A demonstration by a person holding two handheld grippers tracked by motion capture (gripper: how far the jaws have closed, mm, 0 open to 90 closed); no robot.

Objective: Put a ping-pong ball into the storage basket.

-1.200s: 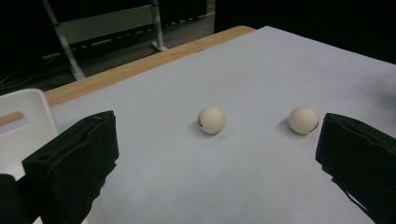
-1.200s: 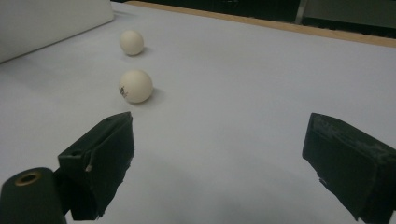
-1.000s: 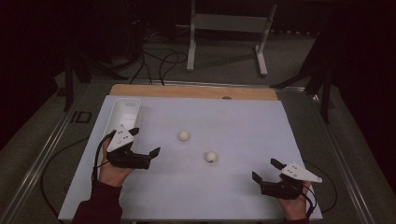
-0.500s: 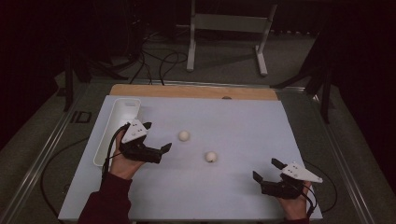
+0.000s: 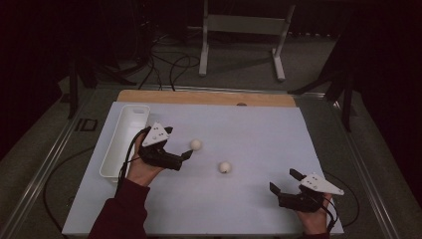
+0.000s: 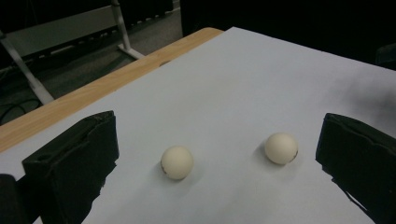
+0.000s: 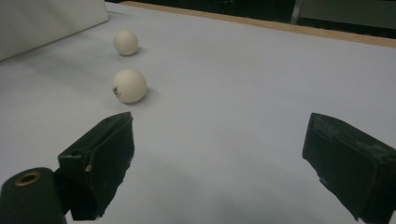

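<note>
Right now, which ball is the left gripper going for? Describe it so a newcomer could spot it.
Start at the long white tray on the left side of the white table sheet. Just right of it the open left gripper points at a small white ball. Of the two balls, it is the one nearer the tray and farther from the person; the other ball lies nearer the middle.

The small dark print on the near ball [image 7: 129, 86] is unreadable.

Two white balls [image 5: 196, 144] [image 5: 225, 167], one white tray [image 5: 115, 149], two tongs [image 5: 180, 143] [image 5: 283, 180], one white mat [image 5: 259, 134]
</note>
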